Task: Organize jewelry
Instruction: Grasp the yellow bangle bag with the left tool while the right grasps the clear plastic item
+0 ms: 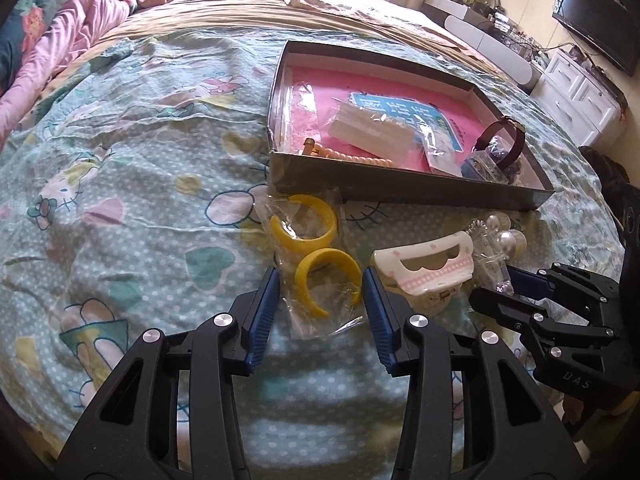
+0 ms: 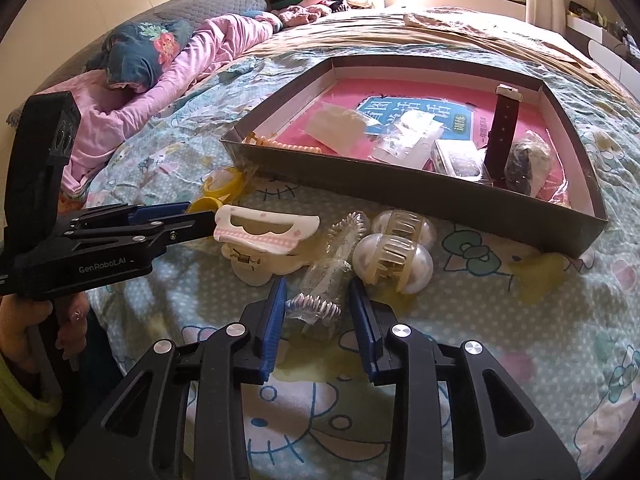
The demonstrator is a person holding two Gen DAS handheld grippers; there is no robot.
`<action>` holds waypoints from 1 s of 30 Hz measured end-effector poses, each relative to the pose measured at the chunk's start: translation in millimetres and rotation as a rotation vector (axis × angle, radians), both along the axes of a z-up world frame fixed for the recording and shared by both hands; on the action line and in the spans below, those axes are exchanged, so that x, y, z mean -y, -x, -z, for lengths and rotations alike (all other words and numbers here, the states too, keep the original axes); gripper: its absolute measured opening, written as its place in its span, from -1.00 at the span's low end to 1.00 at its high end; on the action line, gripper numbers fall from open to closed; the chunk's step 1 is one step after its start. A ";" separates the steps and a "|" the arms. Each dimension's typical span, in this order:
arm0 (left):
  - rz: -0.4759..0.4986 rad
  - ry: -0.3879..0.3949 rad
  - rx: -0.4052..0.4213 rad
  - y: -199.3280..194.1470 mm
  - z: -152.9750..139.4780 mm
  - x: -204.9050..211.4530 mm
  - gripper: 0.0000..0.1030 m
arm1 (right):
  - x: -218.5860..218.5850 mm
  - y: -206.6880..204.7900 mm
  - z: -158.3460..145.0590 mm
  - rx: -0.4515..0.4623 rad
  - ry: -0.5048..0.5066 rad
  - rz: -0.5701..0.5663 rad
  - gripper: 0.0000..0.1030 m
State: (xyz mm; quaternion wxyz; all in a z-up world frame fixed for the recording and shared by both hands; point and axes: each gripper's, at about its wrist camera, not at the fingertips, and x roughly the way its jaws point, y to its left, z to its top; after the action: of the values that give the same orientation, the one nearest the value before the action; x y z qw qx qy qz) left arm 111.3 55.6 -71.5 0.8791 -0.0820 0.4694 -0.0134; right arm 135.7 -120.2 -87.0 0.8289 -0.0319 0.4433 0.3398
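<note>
the near wall of the grey tray (image 1: pixel 400 186) hides the lower part of what lies inside, so only the top of a peach beaded piece (image 1: pixel 352 156) shows over the edge, and the small dark items beside the watch strap (image 1: pixel 505 142) in the tray's right corner are too jumbled to name; the clear bags over a white packet (image 1: pixel 370 128) blur the blue print on the pink lining. in the right wrist view the left gripper's fingers cover part of the yellow hoops, and the hand (image 2: pixel 48 332) holding it is cut off at the frame's edge. the left gripper (image 1: pixel 320 292) points steeply down at the patterned bedspread (image 1: pixel 120 160), its blue pads set on either side of a clear bag holding two yellow hoop earrings (image 1: pixel 326 276); the pads sit at the bag's edges, but whether they press on it cannot be told. the right gripper (image 2: pixel 318 304) also tilts down, its jaws straddling a clear packet with a silver comb clip (image 2: pixel 320 306), the pads close beside the packet without clearly squeezing it. between the two lies a white and pink hair claw (image 2: pixel 266 232), just beside the left gripper's fingers in the right wrist view, and a pearl-ball claw clip (image 2: pixel 396 256) rests right of the packet, all in front of the tray
</note>
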 end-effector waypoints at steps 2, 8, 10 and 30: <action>0.006 -0.013 -0.006 -3.1 2.4 3.1 -0.25 | -3.0 -1.9 1.2 0.001 0.006 0.002 -0.36; 0.013 -0.002 -0.013 -8.5 8.2 0.5 -0.29 | -6.7 -5.9 4.2 0.018 0.008 0.008 -0.43; 0.020 -0.002 -0.009 -8.1 8.2 2.0 -0.54 | -5.1 -5.4 3.0 0.024 0.000 0.007 -0.46; -0.032 0.016 0.139 27.4 -38.1 -15.2 -0.57 | 17.5 15.4 -38.2 0.065 -0.094 -0.008 -0.52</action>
State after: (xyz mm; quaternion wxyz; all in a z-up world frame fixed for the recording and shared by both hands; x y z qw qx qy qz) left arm 83.9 70.8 -33.3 0.9090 -0.0955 0.4057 -0.0090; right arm 120.3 -137.7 -48.8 0.8419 -0.0058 0.3998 0.3625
